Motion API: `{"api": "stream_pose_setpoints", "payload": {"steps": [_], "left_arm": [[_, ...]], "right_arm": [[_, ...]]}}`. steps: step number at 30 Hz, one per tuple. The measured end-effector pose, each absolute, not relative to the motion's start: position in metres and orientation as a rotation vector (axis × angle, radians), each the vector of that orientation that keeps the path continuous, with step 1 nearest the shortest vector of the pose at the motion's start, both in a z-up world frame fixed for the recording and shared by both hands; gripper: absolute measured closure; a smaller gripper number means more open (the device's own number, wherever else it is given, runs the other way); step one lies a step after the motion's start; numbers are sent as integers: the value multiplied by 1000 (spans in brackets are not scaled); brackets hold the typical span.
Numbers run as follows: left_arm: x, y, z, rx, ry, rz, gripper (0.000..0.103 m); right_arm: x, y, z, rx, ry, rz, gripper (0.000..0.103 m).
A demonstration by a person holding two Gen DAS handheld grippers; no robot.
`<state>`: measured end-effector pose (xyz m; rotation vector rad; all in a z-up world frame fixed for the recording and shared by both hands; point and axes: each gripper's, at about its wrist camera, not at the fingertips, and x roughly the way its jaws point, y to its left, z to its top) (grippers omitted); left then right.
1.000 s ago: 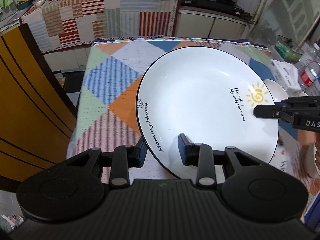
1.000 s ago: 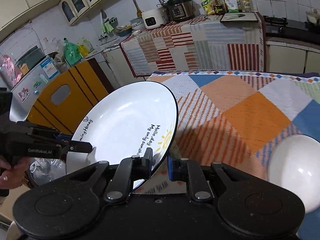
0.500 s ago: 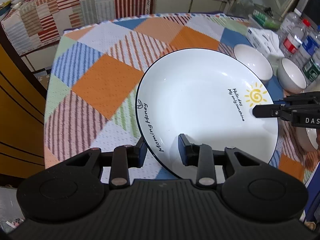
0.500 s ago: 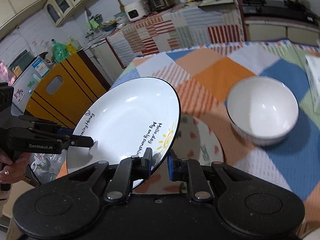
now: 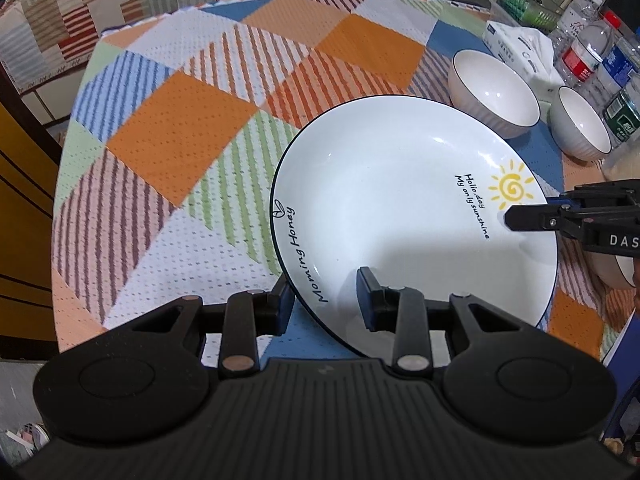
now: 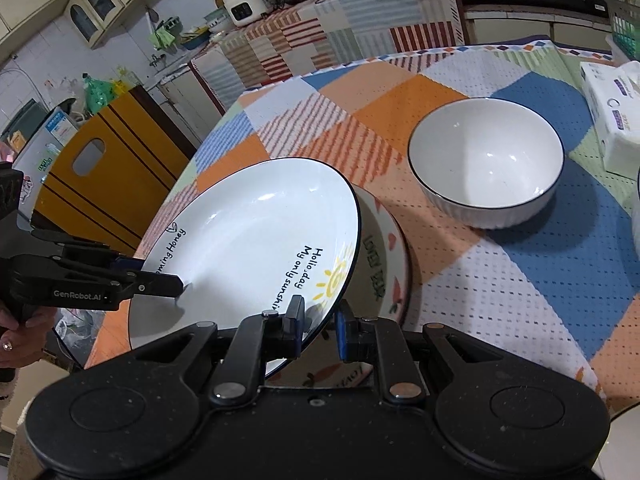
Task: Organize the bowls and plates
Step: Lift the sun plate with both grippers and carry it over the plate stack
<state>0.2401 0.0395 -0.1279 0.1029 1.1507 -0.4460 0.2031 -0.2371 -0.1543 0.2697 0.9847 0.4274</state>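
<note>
A white plate with a dark rim and a yellow sun print (image 5: 400, 200) (image 6: 248, 240) is held tilted above the table by both grippers. My left gripper (image 5: 324, 300) is shut on its rim by the "Morning Honey" lettering. My right gripper (image 6: 318, 324) is shut on the opposite rim by the sun. Under the plate's right edge lies a second plate with red heart prints (image 6: 384, 276). A white ribbed bowl (image 6: 486, 168) (image 5: 494, 92) stands on the cloth beyond, and another bowl (image 5: 580, 126) stands to its right.
The table carries a patchwork cloth (image 5: 192, 128). A tissue pack (image 6: 612, 112) and water bottles (image 5: 588, 56) stand at the far right edge. A yellow wooden chair back (image 6: 104, 176) is at the table's left. A cloth-covered counter (image 6: 320, 28) stands behind.
Both grippers have carried the plate down and toward the bowls. It now hangs low over the heart-print plate, which has come into view beneath it.
</note>
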Motion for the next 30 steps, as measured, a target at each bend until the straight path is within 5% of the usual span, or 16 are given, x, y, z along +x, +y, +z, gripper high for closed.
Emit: {"api": "stream_pose_setpoints", "payload": {"steps": [17, 30], "left_arm": [[239, 27, -141, 95, 1195, -444, 71], [237, 22, -143, 109, 1224, -441, 71]], "right_arm": [[201, -233, -148, 165, 1046, 329, 81], [200, -198, -136, -53, 1099, 236, 70]]}}
